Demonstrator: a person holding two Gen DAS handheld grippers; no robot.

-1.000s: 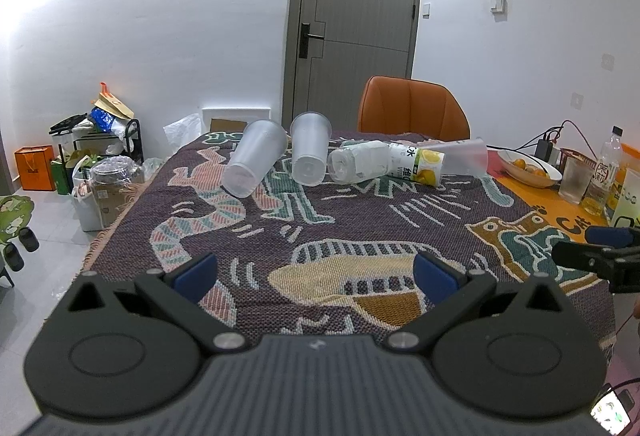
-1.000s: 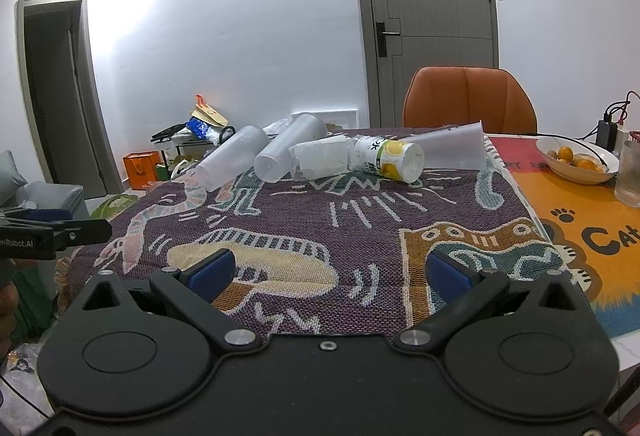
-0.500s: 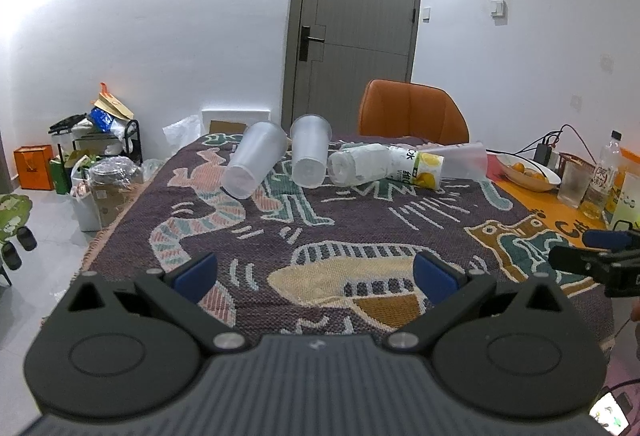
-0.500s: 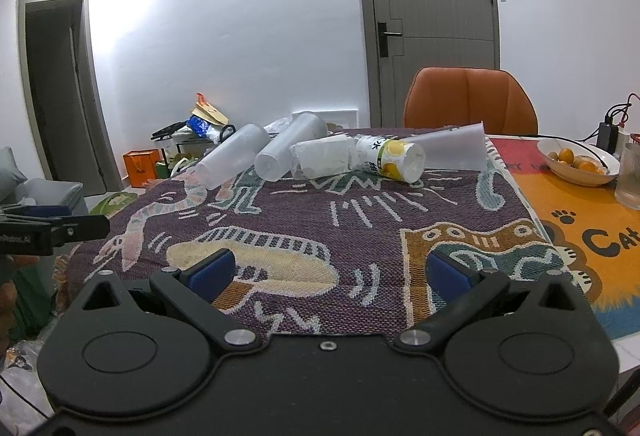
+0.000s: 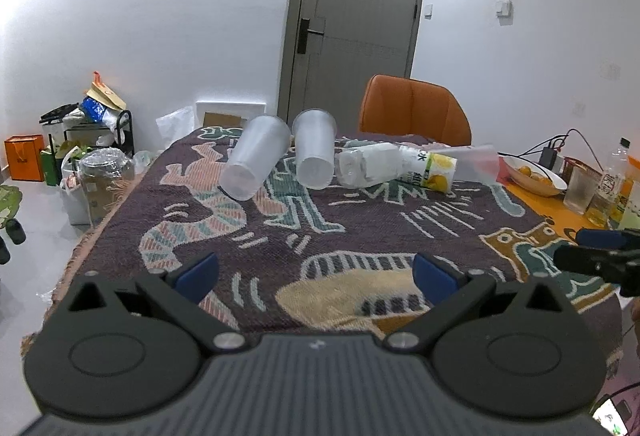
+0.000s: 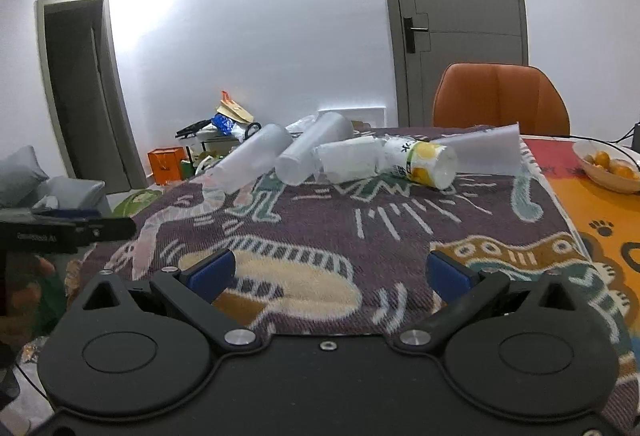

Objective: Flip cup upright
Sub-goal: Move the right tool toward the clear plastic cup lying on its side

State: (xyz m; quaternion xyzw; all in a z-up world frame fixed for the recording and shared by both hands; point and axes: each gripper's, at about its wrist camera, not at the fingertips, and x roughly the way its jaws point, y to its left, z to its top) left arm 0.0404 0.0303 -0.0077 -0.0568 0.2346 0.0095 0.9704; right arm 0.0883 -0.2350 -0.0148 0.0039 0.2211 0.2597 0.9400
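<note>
Several cups lie on their sides in a row at the far end of the patterned cloth [image 5: 360, 236]: two frosted cups [image 5: 256, 158] [image 5: 314, 152], a white cup [image 5: 368, 164], a lemon-print cup [image 5: 430, 168] and a clear cup [image 5: 474, 162]. In the right wrist view the same row shows, with the frosted cups [image 6: 248, 164] [image 6: 312, 152], the white cup [image 6: 348, 160], the lemon-print cup [image 6: 424, 164] and the clear cup [image 6: 488, 152]. My left gripper [image 5: 316, 272] is open and empty, well short of the cups. My right gripper [image 6: 330, 272] is open and empty, also short of them.
An orange chair [image 5: 414, 110] stands behind the table. A bowl of oranges [image 5: 534, 174], a glass [image 5: 578, 190] and bottles [image 5: 608, 188] stand on the orange mat at the right. Boxes and bags [image 5: 86, 156] clutter the floor at the left.
Both grippers have drifted slightly; the view shifts a little. The cups have not moved. Both grippers stay open.
</note>
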